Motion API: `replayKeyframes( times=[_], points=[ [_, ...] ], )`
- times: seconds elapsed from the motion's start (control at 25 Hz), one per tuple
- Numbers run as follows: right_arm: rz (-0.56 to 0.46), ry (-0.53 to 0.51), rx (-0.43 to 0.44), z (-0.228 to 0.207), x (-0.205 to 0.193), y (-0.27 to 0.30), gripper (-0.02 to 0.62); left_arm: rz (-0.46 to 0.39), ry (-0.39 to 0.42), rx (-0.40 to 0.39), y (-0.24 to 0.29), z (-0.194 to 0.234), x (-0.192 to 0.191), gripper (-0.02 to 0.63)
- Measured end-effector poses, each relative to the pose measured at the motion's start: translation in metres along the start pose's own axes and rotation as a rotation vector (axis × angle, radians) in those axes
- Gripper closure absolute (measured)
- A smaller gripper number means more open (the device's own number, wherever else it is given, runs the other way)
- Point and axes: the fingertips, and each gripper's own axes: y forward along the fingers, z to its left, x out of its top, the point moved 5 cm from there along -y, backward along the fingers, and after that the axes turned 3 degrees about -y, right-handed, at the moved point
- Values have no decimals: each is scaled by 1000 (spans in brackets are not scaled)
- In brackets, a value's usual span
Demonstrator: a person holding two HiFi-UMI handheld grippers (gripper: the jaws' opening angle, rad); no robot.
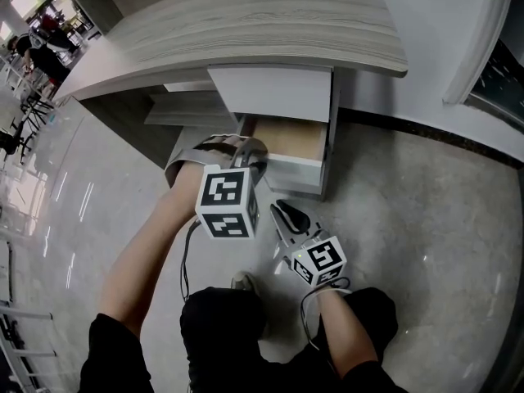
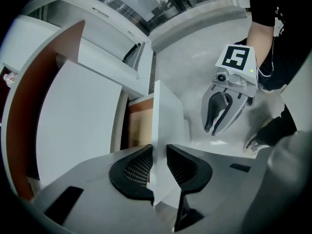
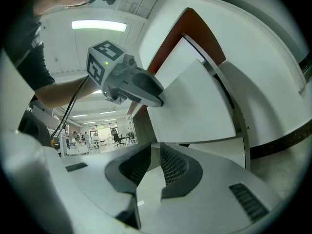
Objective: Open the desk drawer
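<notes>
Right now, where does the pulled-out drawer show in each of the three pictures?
Head view: the drawer sits at centre, under the desk top, with its wooden inside showing.
Left gripper view: its white front stands edge-on mid-picture, running between the jaws.
Right gripper view: it is the big white panel right of centre.
Shared landmark: the left gripper, at the drawer's front edge in every view.

My left gripper and right gripper are grey, black ribbed pads, white cube with black square markers on each; black cables, black sleeves
</notes>
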Motion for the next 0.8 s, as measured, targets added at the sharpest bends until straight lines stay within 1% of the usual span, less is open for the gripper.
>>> replayKeyframes(
  times=[0.2, 0.4, 0.52, 0.72, 0.8],
  points=[
    [18, -5, 23, 8, -5, 1, 546, -7, -11, 4, -7, -15, 1, 512],
    [33, -4, 25, 9, -10, -2, 546, 0, -13, 19, -9, -27, -1, 515],
    [35, 1, 31, 9, -12, -1, 546, -17, -21, 31, -13, -30, 4, 515],
    [52, 3, 41, 11, -18, 2, 546, -14, -29, 27, -13, -46, 3, 518],
    [61, -2, 45, 11, -20, 2, 546, -10, -29, 39, -13, -50, 3, 521]
  ],
)
